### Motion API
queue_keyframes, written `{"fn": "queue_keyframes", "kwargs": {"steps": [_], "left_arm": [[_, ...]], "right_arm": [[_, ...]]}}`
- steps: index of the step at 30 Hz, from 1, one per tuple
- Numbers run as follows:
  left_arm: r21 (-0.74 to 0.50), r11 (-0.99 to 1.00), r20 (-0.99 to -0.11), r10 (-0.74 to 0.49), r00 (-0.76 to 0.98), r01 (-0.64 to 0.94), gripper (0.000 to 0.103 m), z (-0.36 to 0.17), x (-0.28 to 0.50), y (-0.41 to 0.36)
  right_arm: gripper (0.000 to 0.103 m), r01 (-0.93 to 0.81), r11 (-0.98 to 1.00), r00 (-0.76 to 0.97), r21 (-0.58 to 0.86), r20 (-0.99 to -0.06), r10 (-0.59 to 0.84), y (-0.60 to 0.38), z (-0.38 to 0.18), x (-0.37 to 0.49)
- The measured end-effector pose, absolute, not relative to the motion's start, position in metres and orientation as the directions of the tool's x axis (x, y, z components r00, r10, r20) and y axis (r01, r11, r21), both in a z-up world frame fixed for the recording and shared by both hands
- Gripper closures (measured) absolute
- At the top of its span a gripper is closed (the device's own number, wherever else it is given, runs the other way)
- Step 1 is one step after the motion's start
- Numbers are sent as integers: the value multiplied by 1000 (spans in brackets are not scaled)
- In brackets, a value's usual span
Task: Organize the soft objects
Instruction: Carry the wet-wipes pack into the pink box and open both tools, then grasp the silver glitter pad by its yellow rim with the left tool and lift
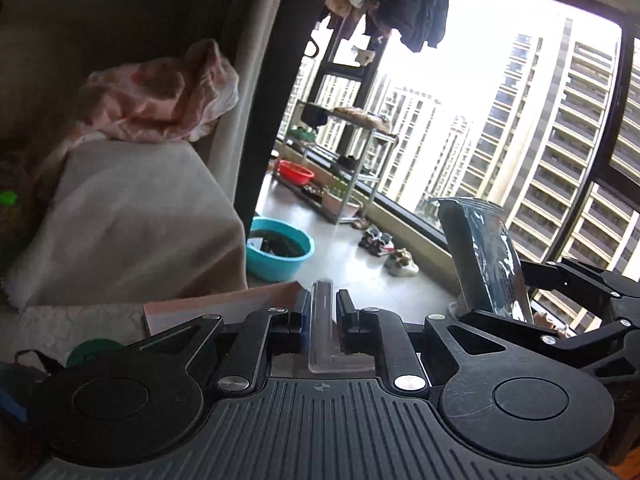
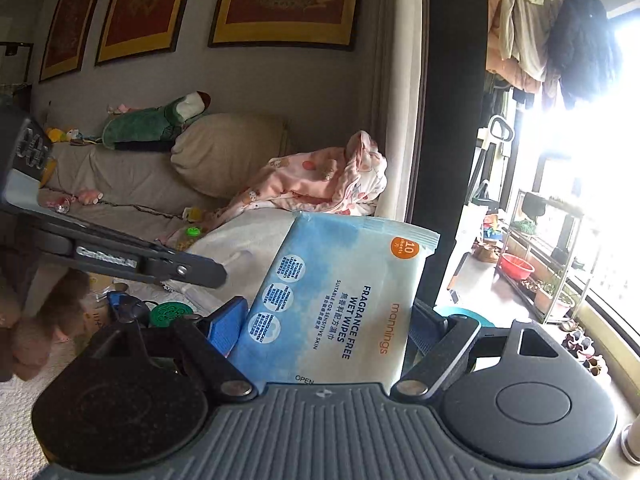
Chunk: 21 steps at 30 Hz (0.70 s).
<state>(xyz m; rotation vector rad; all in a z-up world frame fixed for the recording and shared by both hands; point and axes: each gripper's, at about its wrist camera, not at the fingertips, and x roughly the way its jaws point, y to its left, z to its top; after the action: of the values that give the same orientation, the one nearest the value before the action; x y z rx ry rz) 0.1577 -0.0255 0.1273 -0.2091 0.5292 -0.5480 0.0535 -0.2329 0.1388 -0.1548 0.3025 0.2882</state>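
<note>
My left gripper [image 1: 322, 312] is shut on a thin clear plastic item [image 1: 322, 320], seen edge-on between its narrow jaws. My right gripper [image 2: 326, 328] holds a blue-and-white pack of wet wipes [image 2: 340, 280] upright, with a blue pad [image 2: 228, 328] pressing on its left edge and the other pad on its right edge. In the left wrist view the same pack [image 1: 484, 248] shows its dark shiny back at the right, held in the right gripper [image 1: 500, 296]. A dark arm of the left tool [image 2: 120, 256] crosses the right wrist view at the left.
A beige-covered sofa [image 1: 120, 220] carries a crumpled pink blanket [image 2: 320, 176], a cushion [image 2: 228, 152] and a green plush toy [image 2: 156, 124]. On the balcony floor are a teal basin [image 1: 280, 248], a red basin [image 1: 296, 172], a metal rack [image 1: 360, 160] and shoes [image 1: 384, 244].
</note>
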Motion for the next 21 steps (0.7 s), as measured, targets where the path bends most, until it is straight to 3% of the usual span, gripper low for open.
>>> {"fn": "queue_keyframes", "kwargs": {"steps": [5,14,17,21], "left_arm": [[-350,865,-485,-496,720,359,86,87,184,-5],[-322,877,-521,-480,706,358,86,73,112,51],[-338,871,-533,-489,690,357,86,64,77,70],[-287,910,-597,-413,687,297,86,48,40,100]], "right_arm": [[18,-350,934,803,75,-490,340,-228,96,116],[18,-342,938,814,57,-480,326,-209,75,121],[18,-348,936,789,61,-521,327,-195,71,123],[18,-410,912,756,30,-549,358,-160,68,109]]}}
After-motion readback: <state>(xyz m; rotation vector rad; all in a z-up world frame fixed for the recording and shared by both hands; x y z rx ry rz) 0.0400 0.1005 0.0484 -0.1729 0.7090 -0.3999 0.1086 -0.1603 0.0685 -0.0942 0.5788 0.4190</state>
